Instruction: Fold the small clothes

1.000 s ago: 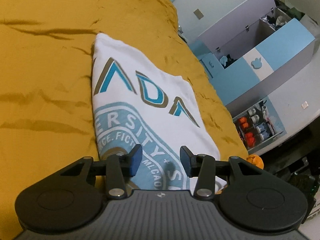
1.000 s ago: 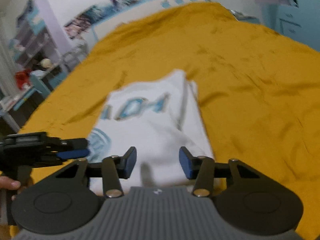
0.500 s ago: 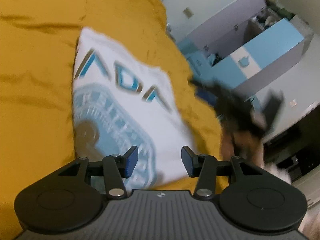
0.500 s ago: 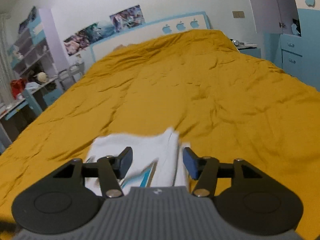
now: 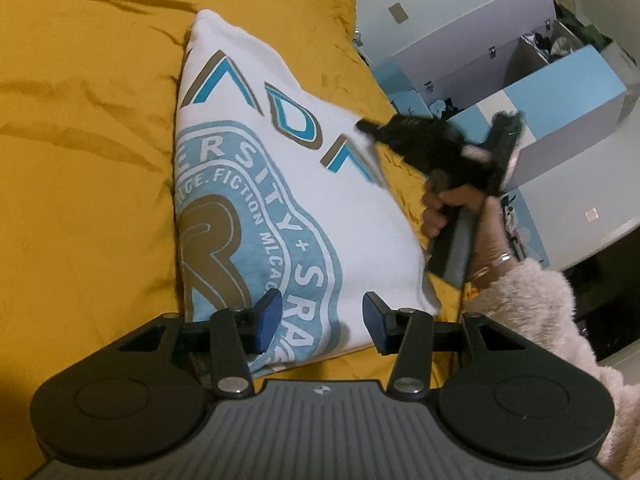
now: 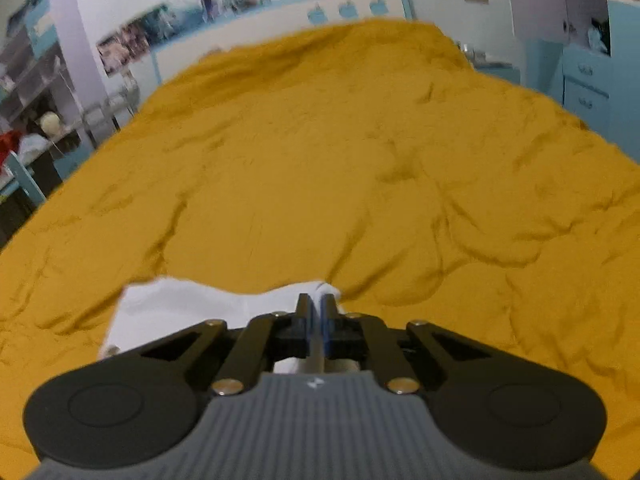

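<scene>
Mustard bedspread (image 6: 360, 152) all round. Right hand-held gripper (image 6: 316, 312) is clamped shut on the far edge of the shirt (image 5: 288, 184); left hand-held gripper (image 5: 320, 320) is held open over the near hem, nothing gripped. Mid-fold, probably; hem likely gets pinched next.

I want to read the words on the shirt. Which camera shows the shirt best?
The left wrist view. There the white T-shirt lies almost whole on the yellow bedspread, with its blue badge and lettering sharp enough to read. The right wrist view shows only a blurry white edge of it, no print, with the right claw shut at that edge.
</scene>
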{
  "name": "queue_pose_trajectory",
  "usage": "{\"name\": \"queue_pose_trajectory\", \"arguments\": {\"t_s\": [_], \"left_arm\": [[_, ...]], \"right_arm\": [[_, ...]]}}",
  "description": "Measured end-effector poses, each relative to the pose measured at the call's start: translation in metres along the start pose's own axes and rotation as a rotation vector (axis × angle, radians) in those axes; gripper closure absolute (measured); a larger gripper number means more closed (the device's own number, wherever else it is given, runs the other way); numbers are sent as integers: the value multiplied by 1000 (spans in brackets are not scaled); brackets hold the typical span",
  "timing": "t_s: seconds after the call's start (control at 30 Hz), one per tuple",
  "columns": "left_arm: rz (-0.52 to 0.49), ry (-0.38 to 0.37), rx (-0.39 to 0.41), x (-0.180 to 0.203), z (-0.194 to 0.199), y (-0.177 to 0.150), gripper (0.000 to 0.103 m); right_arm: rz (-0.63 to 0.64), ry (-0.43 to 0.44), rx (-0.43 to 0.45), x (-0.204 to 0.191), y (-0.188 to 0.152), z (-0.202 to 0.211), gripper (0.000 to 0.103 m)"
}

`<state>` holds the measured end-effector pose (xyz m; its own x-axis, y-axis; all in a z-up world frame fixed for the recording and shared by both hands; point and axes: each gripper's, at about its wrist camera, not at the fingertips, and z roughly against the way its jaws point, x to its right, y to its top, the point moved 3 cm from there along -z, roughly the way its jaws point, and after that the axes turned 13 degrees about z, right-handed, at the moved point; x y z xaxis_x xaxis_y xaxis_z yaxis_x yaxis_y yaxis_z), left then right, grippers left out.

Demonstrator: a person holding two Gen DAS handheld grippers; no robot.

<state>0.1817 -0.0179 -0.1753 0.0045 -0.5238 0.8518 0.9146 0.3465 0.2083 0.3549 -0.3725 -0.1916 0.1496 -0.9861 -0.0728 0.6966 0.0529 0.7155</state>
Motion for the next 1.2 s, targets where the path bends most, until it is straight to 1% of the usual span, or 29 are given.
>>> {"name": "queue_pose_trajectory", "arguments": {"t_s": [0.07, 0.13, 0.2, 0.23, 0.33, 0.4, 0.47, 0.53, 0.6, 0.67, 0.7, 0.77, 0.8, 0.9, 1.03, 1.1, 1.2], "left_arm": [[-1, -5, -2, -1, 0, 0, 48], [-9, 2, -2, 0, 0, 0, 48], [-12, 10, -1, 0, 0, 0, 48], [-12, 13, -1, 1, 0, 0, 48], [-13, 26, -3, 3, 1, 1, 48], [-12, 36, -3, 5, 0, 1, 48], [-8, 44, -2, 6, -1, 1, 48], [-7, 44, 0, 6, -1, 1, 47], [-11, 44, 3, 6, -1, 0, 47], [-10, 46, 5, 6, -2, 0, 47], [-11, 47, 6, 6, -2, 0, 47], [-19, 52, 7, 7, -2, -1, 47], [-21, 53, 7, 8, -2, -1, 47], [-26, 57, 8, 9, -2, -1, 47], [-31, 64, 7, 9, -4, -2, 47], [-39, 68, 6, 10, -4, -3, 47], [-46, 74, 5, 9, -5, -2, 47]], "right_arm": [[5, -12, -33, 5, -11, -15, 103], [-24, 0, -30, 10, -16, -16, 103], [-34, -6, -29, 12, -14, -11, 97], [-41, -9, -14, 12, -12, -4, 89], [-36, 47, 49, 2, -7, 30, 88], [31, 90, 70, -12, -12, 63, 88], [117, 119, 74, -30, -27, 96, 87], [169, 168, 72, -44, -44, 122, 87], [206, 220, 55, -57, -65, 144, 87], [225, 263, 30, -66, -85, 156, 86], [231, 271, 13, -69, -93, 159, 86], [234, 258, -23, -68, -104, 156, 86], [223, 247, -44, -64, -108, 151, 86], [163, 248, -88, -52, -118, 142, 87], [152, 244, -99, -45, -129, 135, 87], [148, 239, -97, -45, -136, 138, 88], [137, 231, -97, -46, -137, 135, 88]]}}
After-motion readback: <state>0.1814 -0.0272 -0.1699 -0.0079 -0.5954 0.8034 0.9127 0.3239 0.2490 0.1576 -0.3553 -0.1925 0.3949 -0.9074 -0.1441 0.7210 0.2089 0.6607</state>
